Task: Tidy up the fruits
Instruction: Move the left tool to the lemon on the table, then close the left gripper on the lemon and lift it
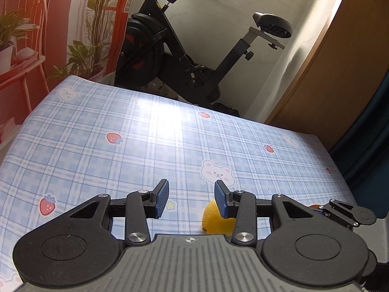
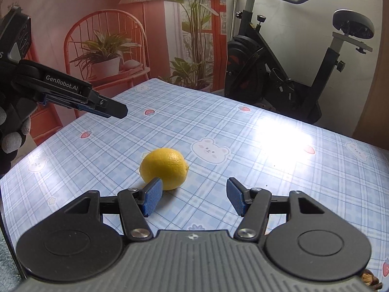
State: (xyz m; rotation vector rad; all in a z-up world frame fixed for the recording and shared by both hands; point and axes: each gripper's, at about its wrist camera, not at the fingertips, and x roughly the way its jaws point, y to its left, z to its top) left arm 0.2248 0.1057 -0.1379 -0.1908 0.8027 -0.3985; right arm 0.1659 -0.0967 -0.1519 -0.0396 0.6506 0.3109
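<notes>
A yellow lemon [image 2: 165,166] lies on the blue checked tablecloth [image 2: 243,131] near the table's middle. My right gripper [image 2: 193,198] hovers just in front of it, open, and its left pad [image 2: 152,198] overlaps the lemon's near side in the picture. The lemon is not between the pads. My left gripper [image 2: 114,110] comes in from the upper left, above the cloth and apart from the lemon. In the left wrist view the left gripper [image 1: 192,198] is open and holds nothing. The lemon [image 1: 214,221] shows partly behind its right finger.
A gloved hand [image 2: 12,131] holds the left gripper. A black exercise bike [image 2: 279,73] stands beyond the table's far edge, with a red plant backdrop [image 2: 109,48] to its left and a wooden door [image 1: 328,85] to its right. Something brown [image 2: 369,279] lies at the table's near right corner.
</notes>
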